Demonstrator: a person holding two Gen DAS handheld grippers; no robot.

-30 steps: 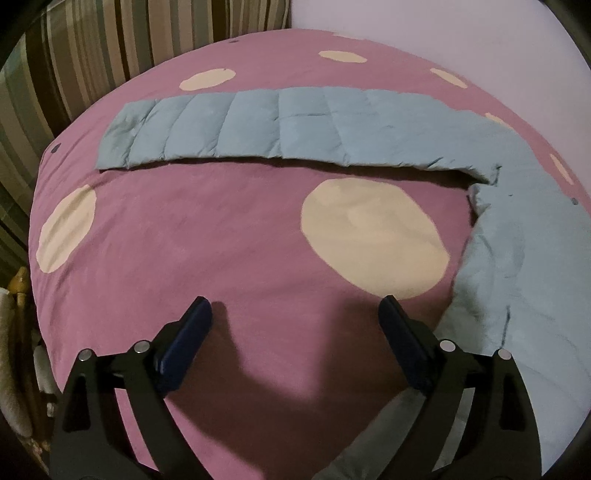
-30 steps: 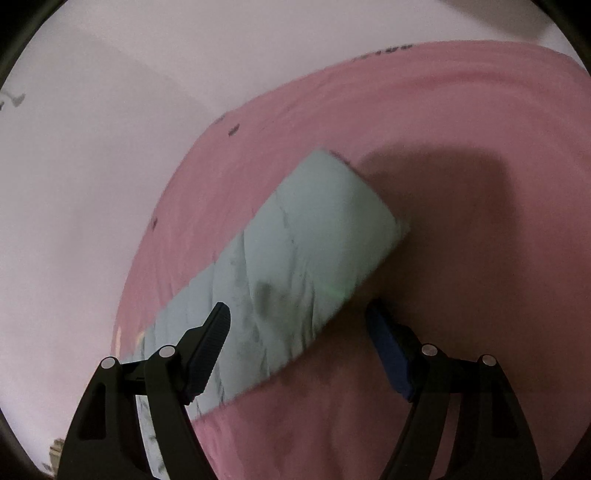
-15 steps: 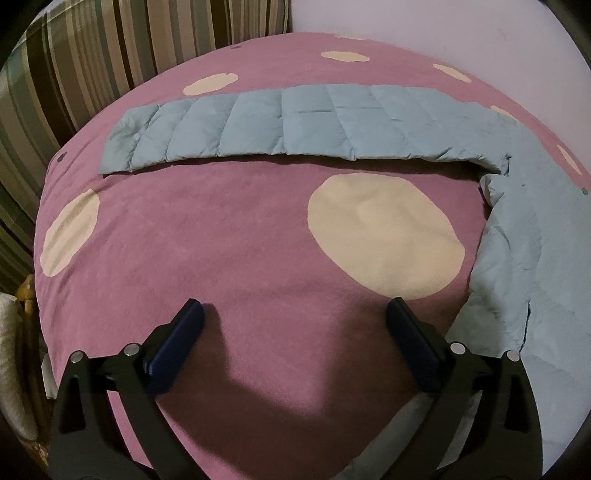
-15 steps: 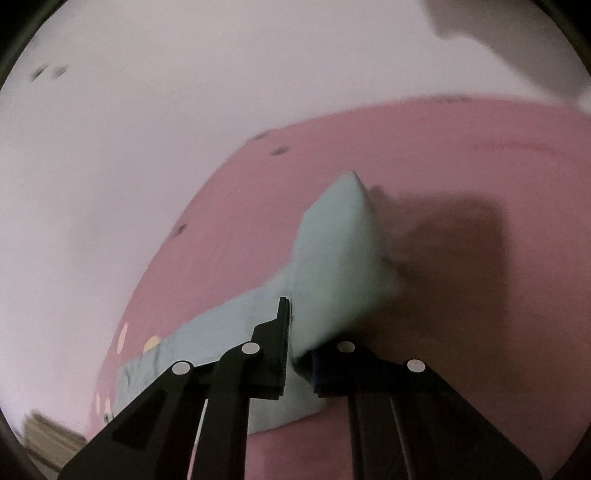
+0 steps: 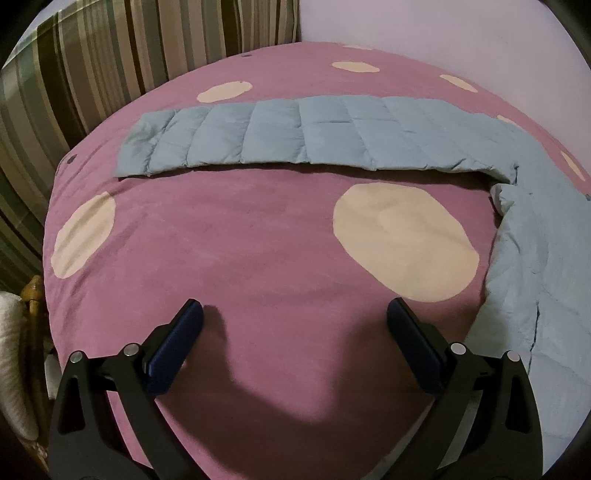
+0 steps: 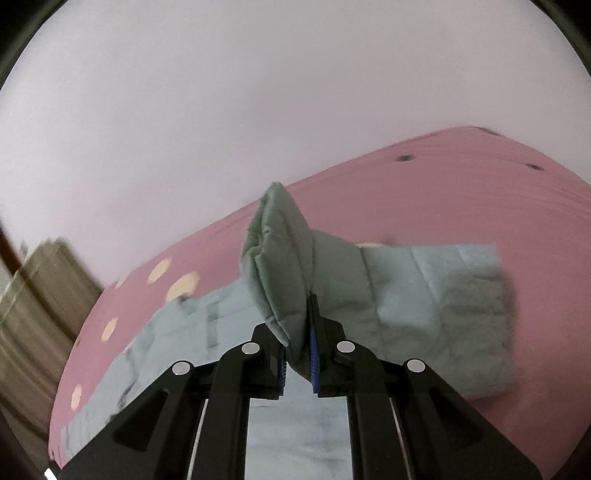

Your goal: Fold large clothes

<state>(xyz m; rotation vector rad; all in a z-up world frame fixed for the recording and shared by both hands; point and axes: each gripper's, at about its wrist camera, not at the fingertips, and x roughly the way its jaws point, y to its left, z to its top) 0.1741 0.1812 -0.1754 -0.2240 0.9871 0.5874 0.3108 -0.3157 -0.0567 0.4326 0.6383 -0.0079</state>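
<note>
A light blue quilted down jacket lies on a pink bed cover with cream dots. In the left wrist view one sleeve (image 5: pixel 295 138) stretches flat across the far side and the body (image 5: pixel 546 266) lies at the right. My left gripper (image 5: pixel 295 332) is open and empty, low over bare cover (image 5: pixel 221 240), apart from the jacket. In the right wrist view my right gripper (image 6: pixel 297 354) is shut on the cuff end of the other sleeve (image 6: pixel 280 266) and holds it lifted; the rest of that sleeve (image 6: pixel 424 295) trails over the bed.
A striped curtain (image 5: pixel 92 62) hangs at the far left and a pale wall (image 5: pixel 443 33) stands behind the bed. A wicker chair (image 5: pixel 26 350) sits off the bed's left edge. The bed's edge curves near my left gripper.
My right gripper closed on the sleeve end, lifted it and swung it across the bed. My left gripper stayed open and shifted slightly.
</note>
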